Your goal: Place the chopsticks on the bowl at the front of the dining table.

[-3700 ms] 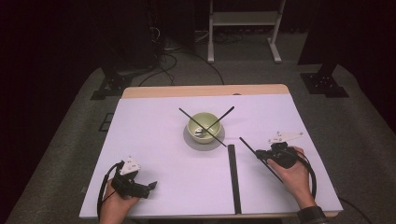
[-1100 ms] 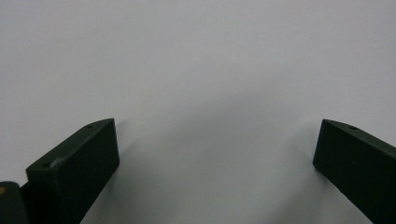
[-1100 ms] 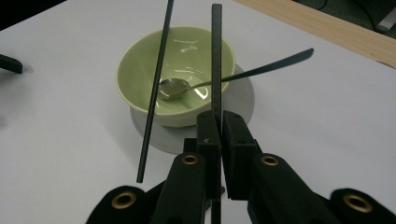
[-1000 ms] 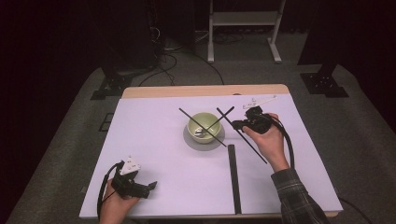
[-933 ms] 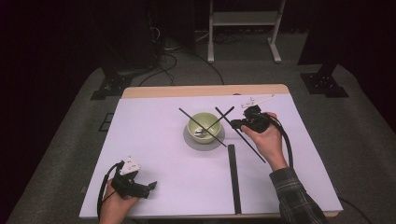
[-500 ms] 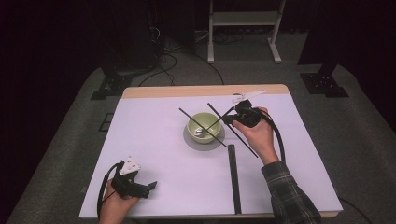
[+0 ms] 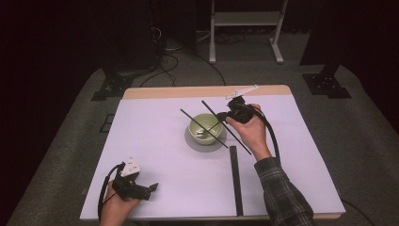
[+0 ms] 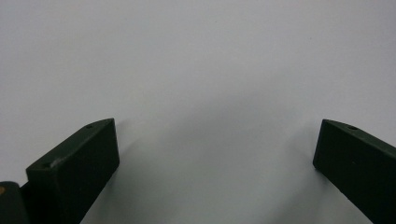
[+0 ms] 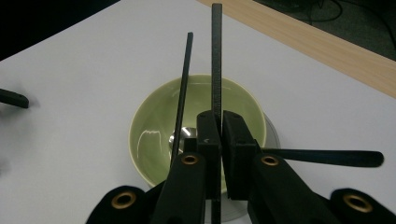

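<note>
Two thin black sticks sit near a pale green bowl [image 7: 205, 127] in the middle of a white-covered desk [image 7: 155, 155]. Seen from the high view, the right tongs [image 7: 225, 116] hover just right of the bowl, clamped shut on one stick [image 7: 226, 127]. That held stick runs on a long diagonal, its far end pointing up and left toward the back of the desk, its near end pointing down and right, passing below the person's hand. It sits raised over the bowl's right rim.

From the right gripper view, the tongs [image 9: 219, 133] pinch the held stick [image 9: 216, 60] between closed black jaws, and the stick points straight away from the camera, across the bowl [image 9: 154, 135] toward the wooden back edge of the desk. The second stick [image 9: 183, 88] lies beside it, resting across the bowl on nearly the same line, leaning slightly left. A small shiny metal object rests in the bottom of the bowl.

A flat black strip [image 7: 235, 181] lies on the desk near the front, running front to back.

At the front left corner, the left tongs [image 7: 150, 188] rest on the desk. In the left gripper view their jaws stand wide apart over bare white surface.
</note>
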Motion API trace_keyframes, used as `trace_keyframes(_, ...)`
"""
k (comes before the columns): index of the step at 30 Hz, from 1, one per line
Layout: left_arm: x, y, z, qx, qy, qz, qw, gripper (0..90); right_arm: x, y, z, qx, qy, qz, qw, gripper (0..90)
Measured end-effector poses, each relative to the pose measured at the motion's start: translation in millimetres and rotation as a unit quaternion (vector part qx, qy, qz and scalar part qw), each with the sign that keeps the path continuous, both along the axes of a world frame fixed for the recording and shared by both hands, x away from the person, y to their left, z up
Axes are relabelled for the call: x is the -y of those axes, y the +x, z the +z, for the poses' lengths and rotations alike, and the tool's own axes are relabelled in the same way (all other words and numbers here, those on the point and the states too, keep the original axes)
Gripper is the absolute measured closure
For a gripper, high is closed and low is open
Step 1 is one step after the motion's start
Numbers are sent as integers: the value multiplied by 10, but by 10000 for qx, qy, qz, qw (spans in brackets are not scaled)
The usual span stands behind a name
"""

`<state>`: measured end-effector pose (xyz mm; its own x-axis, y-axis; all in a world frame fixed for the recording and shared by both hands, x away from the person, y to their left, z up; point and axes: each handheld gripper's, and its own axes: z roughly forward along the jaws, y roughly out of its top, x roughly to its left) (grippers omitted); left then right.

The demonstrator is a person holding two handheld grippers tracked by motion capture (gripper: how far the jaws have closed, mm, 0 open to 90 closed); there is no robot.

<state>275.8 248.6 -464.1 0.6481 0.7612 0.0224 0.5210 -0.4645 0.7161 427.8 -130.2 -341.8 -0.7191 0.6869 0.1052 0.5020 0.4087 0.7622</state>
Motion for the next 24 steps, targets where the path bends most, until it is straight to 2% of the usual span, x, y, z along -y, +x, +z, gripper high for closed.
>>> trace_keyframes(24, 0, -1, 2, -15, -2, -3, 10000, 0, -386, 313, -78, -186, 55, 4, 9998, 860)
